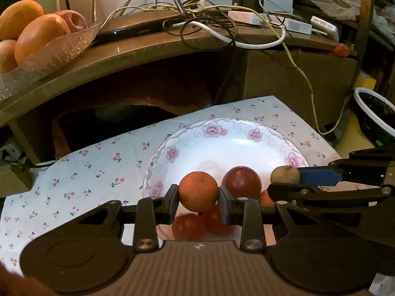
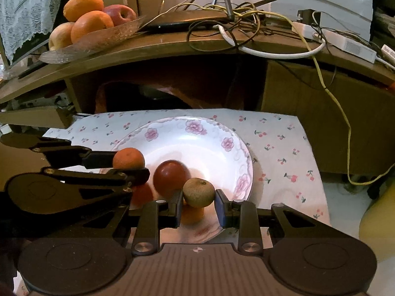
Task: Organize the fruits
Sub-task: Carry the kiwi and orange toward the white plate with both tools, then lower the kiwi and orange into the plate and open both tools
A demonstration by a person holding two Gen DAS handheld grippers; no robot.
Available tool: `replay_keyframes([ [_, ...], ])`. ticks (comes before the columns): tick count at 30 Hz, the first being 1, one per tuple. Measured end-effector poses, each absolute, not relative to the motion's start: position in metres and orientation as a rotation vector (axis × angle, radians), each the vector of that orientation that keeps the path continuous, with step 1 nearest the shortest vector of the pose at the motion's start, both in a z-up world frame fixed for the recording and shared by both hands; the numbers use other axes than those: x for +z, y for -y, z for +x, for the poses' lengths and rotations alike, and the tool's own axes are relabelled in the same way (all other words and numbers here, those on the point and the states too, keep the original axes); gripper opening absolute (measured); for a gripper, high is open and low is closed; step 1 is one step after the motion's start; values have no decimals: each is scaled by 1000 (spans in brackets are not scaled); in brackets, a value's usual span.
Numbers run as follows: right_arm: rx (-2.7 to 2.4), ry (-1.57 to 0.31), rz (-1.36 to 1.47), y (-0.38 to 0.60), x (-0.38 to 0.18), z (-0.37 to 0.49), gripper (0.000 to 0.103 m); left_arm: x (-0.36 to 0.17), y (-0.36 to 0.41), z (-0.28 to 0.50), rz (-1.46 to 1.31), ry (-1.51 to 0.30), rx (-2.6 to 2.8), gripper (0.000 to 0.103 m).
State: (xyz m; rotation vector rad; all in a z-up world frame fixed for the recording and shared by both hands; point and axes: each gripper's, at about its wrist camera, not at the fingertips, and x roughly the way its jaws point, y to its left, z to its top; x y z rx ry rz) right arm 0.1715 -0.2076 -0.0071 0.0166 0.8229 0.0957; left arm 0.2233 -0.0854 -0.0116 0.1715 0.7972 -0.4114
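Observation:
A white plate with pink flowers [image 1: 232, 145] [image 2: 197, 145] sits on a cherry-print cloth. My left gripper [image 1: 198, 197] is shut on a small orange [image 1: 198, 191] [image 2: 128, 159], held just above the plate's near side. My right gripper [image 2: 198, 196] is shut on a small greenish-brown fruit [image 2: 198, 192] [image 1: 285, 175], held over the plate's near right part. A dark red round fruit [image 1: 242, 182] [image 2: 171, 177] lies in the plate between them. More red and orange fruits [image 1: 190, 225] lie low in the plate, partly hidden by the grippers.
A glass dish [image 1: 51, 56] [image 2: 98, 40] with oranges and apples stands on the wooden shelf at back left. Tangled cables [image 1: 222, 24] [image 2: 246, 24] and adapters cover the shelf. A dark bowl [image 1: 375, 116] stands at far right. A yellow object [image 2: 380, 217] is at right.

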Motion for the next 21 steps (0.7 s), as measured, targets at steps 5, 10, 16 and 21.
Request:
replay_keyframes([
  [5, 105, -815, 4, 207, -9, 178, 31, -14, 83, 226, 175, -793, -405, 38],
  [10, 105, -816, 3, 205, -11, 180, 32, -13, 82, 227, 171, -797, -403, 38],
  [16, 102, -819, 6, 206, -11, 180, 32, -11, 82, 226, 180, -791, -400, 39],
  [21, 100, -813, 15, 206, -10, 179, 34, -6, 81, 224, 182, -780, -399, 41],
])
